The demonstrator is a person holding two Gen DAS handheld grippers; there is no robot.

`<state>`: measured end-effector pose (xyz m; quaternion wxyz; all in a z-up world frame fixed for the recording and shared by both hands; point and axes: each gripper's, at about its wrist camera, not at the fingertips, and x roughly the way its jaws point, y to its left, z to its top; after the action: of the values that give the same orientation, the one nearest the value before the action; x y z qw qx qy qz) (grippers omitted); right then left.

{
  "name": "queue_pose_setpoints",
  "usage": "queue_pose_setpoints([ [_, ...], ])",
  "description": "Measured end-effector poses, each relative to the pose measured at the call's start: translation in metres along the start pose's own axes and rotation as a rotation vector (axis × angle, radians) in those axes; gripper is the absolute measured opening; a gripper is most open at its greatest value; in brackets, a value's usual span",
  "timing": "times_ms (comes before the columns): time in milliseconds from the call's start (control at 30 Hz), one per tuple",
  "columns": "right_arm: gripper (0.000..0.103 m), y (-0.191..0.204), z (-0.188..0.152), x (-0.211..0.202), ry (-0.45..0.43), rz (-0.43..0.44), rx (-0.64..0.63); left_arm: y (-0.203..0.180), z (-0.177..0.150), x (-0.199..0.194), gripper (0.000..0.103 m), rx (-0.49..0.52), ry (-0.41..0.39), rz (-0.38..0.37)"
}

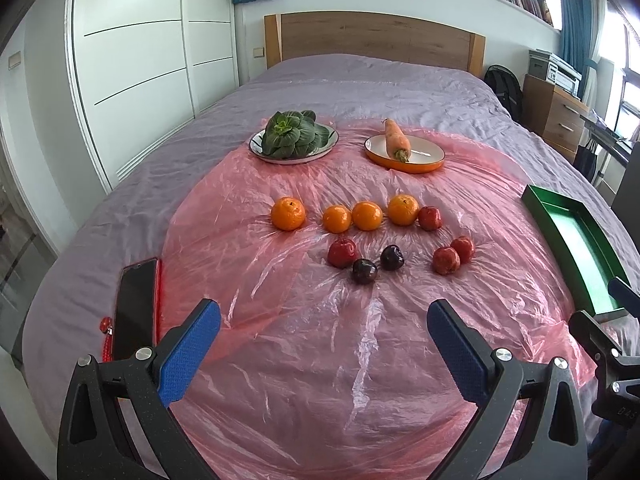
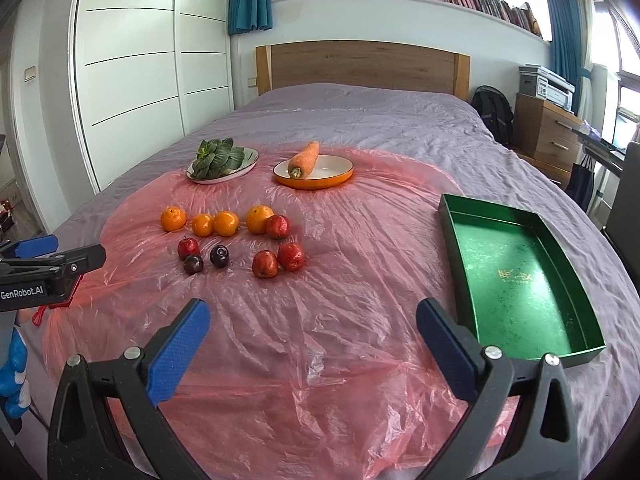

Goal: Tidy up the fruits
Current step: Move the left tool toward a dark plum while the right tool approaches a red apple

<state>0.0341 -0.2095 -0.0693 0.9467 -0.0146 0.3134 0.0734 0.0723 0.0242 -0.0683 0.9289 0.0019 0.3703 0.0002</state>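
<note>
Several oranges lie in a row on a pink plastic sheet over the bed. Red apples and two dark plums sit just in front of them. An empty green tray rests at the right. My left gripper hangs open, short of the fruit. My right gripper is open too, above bare plastic left of the tray. Neither holds anything.
Behind the fruit, a white plate of leafy greens and an orange-rimmed dish with a carrot. A black phone in a red case lies at the left edge. Wardrobe left, drawers right.
</note>
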Motion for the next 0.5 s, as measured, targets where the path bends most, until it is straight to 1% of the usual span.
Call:
queue_pose_setpoints([
  [167, 0.103, 0.002, 0.006, 0.021, 0.031, 0.103, -0.084, 0.001, 0.001, 0.022, 0.101, -0.005, 0.028, 0.001],
  [300, 0.103, -0.001, 0.015, 0.036, 0.052, 0.181, -0.168, -0.004, 0.005, 0.040, 0.101, -0.014, 0.047, -0.022],
  [400, 0.103, -0.007, 0.022, 0.051, 0.066, 0.219, -0.209, -0.011, 0.008, 0.055, 0.095, -0.017, 0.063, -0.039],
  [500, 0.103, -0.011, 0.028, 0.066, 0.090, 0.253, -0.233, -0.017, 0.013, 0.072, 0.085, -0.022, 0.083, -0.060],
])
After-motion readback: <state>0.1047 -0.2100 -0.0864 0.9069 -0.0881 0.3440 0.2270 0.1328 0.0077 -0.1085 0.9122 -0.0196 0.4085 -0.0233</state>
